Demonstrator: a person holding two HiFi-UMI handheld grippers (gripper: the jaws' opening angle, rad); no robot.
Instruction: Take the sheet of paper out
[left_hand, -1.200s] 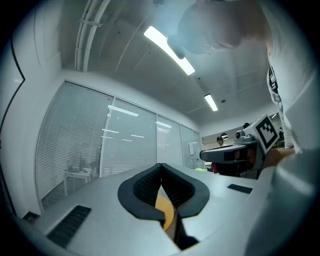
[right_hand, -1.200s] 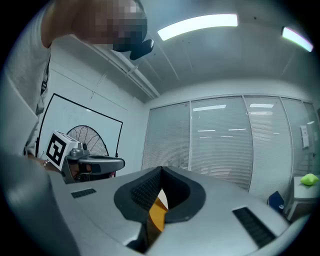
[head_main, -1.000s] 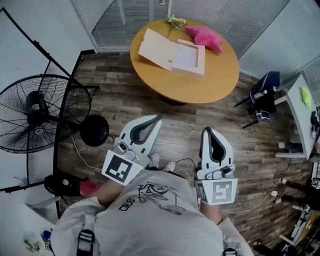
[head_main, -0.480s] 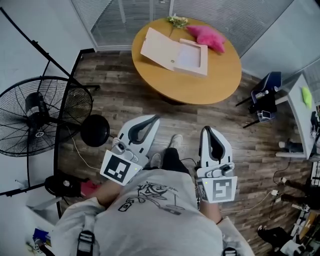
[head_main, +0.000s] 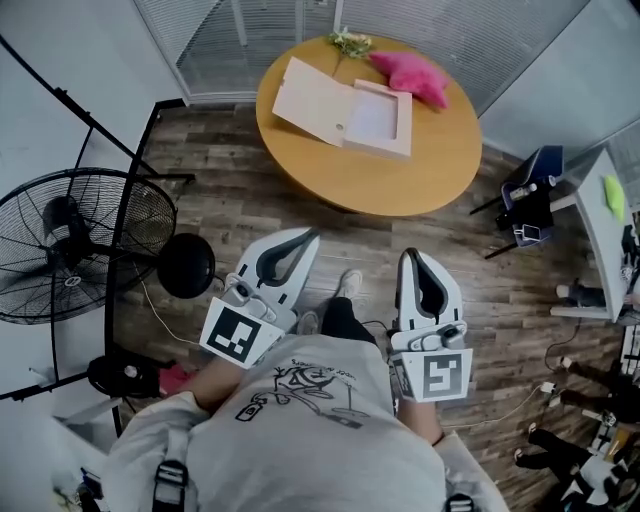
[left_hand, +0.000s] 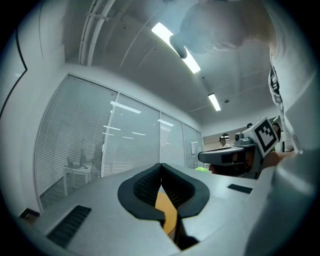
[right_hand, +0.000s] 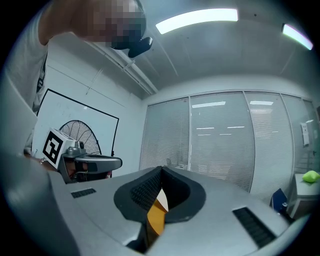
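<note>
A box (head_main: 343, 112) and a cushion (head_main: 411, 76) lie on the table (head_main: 400, 182); a fan (head_main: 72, 248) stands to its left.

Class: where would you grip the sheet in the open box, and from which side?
Probably its near corner, coming from above on the person's side: the sheet lies flat inside the rimmed box, and the open lid lies to its left.

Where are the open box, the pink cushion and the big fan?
open box (head_main: 312, 100), head view, on its flipped-open lid.
pink cushion (head_main: 412, 72), head view, on its middle.
fan (head_main: 100, 245), head view, on its wire grille.
</note>
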